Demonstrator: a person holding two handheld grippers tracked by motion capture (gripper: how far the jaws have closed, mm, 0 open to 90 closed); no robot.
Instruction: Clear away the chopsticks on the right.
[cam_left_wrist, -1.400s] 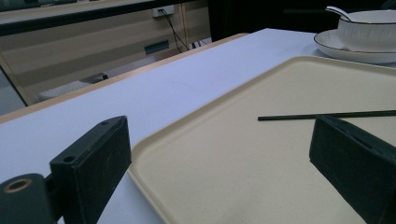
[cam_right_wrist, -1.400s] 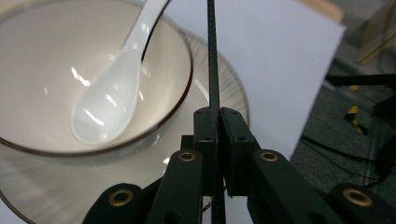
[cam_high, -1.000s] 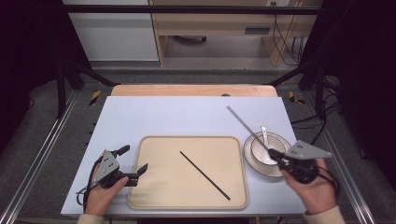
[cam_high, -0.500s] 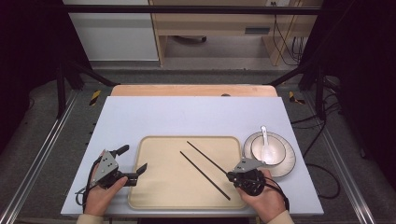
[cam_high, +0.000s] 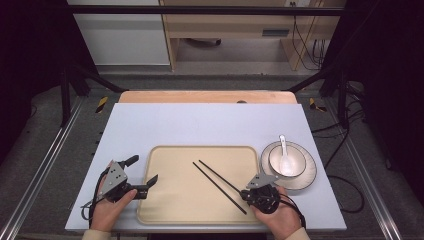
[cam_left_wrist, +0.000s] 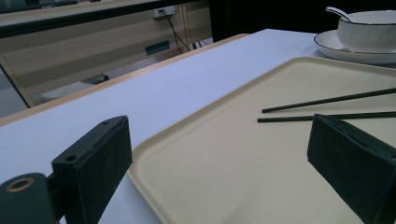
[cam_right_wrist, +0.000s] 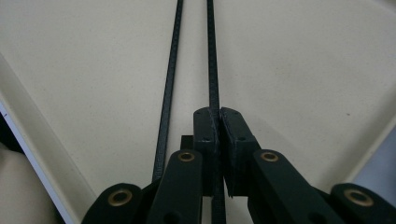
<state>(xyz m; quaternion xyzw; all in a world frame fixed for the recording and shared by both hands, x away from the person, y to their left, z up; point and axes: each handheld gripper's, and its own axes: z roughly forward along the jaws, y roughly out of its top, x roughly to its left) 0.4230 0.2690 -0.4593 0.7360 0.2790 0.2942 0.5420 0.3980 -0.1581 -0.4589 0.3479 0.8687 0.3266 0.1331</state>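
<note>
Jaws of right gripper (cam_right_wrist: 217, 116) pinching chopstick (cam_right_wrist: 212, 70), left gripper (cam_high: 141, 172) spread, beige tray (cam_high: 165, 210), blue table (cam_high: 200, 125)

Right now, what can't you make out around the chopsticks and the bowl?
- Held chopstick: right gripper view, near end hidden inside the right gripper.
- Other chopstick: near end runs under that gripper.
- Bowl: left gripper view, cut off by the right edge.
- Spoon: high view, too small for detail.

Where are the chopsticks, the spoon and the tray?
chopsticks (cam_high: 215, 179): high view, middle of the two black sticks.
spoon (cam_high: 285, 161): high view, white scoop end inside the bowl.
tray (cam_high: 175, 200): high view, bare beige floor of the tray.
</note>
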